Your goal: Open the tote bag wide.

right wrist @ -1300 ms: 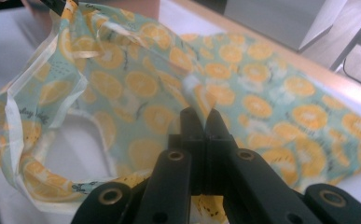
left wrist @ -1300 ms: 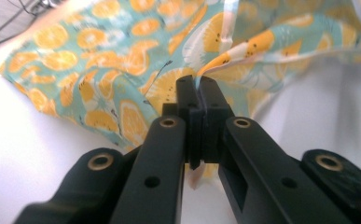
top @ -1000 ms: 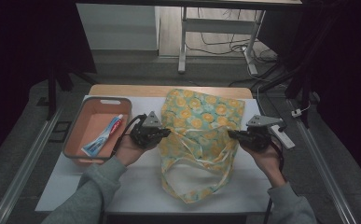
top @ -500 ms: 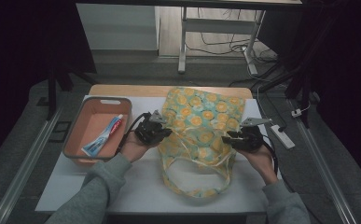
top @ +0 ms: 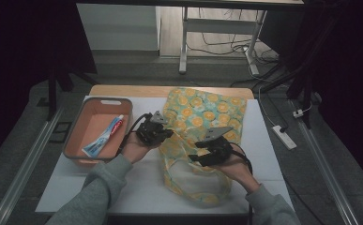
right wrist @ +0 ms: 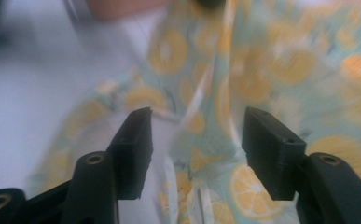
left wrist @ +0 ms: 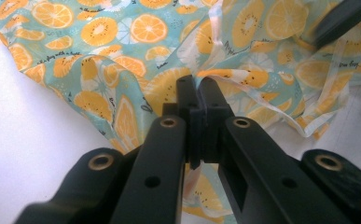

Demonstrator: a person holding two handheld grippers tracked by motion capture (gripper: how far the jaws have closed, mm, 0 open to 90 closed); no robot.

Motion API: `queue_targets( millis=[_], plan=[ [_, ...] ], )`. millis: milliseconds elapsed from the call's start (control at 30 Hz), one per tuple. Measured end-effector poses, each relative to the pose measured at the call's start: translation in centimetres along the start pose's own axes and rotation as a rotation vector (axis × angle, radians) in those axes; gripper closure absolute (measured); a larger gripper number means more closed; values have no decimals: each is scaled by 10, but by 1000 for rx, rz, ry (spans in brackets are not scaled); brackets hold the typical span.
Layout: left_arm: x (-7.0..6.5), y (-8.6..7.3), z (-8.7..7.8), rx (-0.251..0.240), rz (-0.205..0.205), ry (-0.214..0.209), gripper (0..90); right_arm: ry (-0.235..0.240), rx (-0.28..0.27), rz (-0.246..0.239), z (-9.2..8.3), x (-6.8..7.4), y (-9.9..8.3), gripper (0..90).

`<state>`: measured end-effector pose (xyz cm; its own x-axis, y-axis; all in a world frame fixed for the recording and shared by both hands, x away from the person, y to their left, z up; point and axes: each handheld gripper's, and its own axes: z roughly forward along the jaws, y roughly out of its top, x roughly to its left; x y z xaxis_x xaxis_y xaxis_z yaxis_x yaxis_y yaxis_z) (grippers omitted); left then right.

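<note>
A cloth bag (top: 207, 112) printed with orange slices lies on the white table (top: 137, 187). My left gripper (top: 170, 135) is at the bag's left edge, shut on a fold of the fabric (left wrist: 122, 32), which sits pinched between its fingertips (left wrist: 197, 86). My right gripper (top: 194, 151) hovers over the bag's lower middle. Its jaws have just been opening and stand apart (right wrist: 197, 126). The blurred bag cloth (right wrist: 262, 60) and a pale strap lie beyond them, and the pads press on nothing.
An orange tray (top: 99, 101) at the left of the table holds a toothpaste tube (top: 104, 138). A white power strip (top: 283, 137) lies on the floor to the right. Table legs and cables stand behind the table.
My right gripper left the bag's right edge, moved leftward over the bag's lower middle and opened its jaws. The left gripper stayed shut in place.
</note>
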<state>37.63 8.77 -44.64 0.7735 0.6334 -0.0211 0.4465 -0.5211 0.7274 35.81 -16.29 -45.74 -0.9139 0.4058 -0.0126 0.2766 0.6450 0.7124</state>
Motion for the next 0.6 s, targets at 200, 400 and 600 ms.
queue_targets(
  millis=[200,400,600],
  plan=[
    [2,-1,0,-4,-5,-8,886,-22,77,-2,31,-2,-6,726],
    [3,-3,-2,-10,-9,-14,887,-37,45,3,33,-3,-6,896],
    [1,-6,-5,-19,-2,-5,854,-83,17,-43,20,-2,-1,899]
  ],
)
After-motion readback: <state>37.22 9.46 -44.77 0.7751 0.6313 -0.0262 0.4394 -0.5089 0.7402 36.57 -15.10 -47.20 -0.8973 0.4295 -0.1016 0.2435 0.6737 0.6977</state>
